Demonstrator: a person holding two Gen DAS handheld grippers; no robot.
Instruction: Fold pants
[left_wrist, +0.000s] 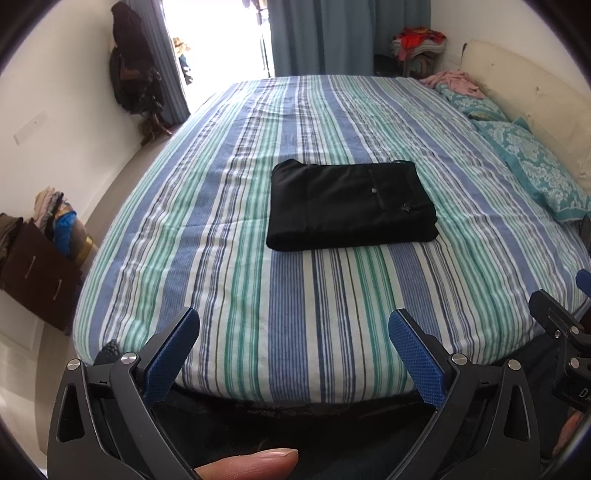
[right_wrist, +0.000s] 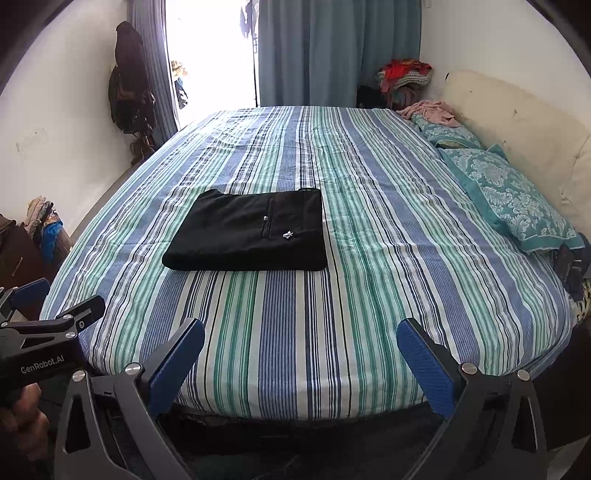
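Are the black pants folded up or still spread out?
Folded. The black pants lie as a neat stacked rectangle on the striped bed, no legs sticking out.

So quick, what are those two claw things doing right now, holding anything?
Left gripper: open, holding nothing, short of the folded black pants.
Right gripper: open, holding nothing, also back from the pants.

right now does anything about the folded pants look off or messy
Nothing stands out. The black pants lie folded in a neat, flat rectangle on the striped bed, edges fairly square. Both the left gripper and right gripper are open, clear of them.
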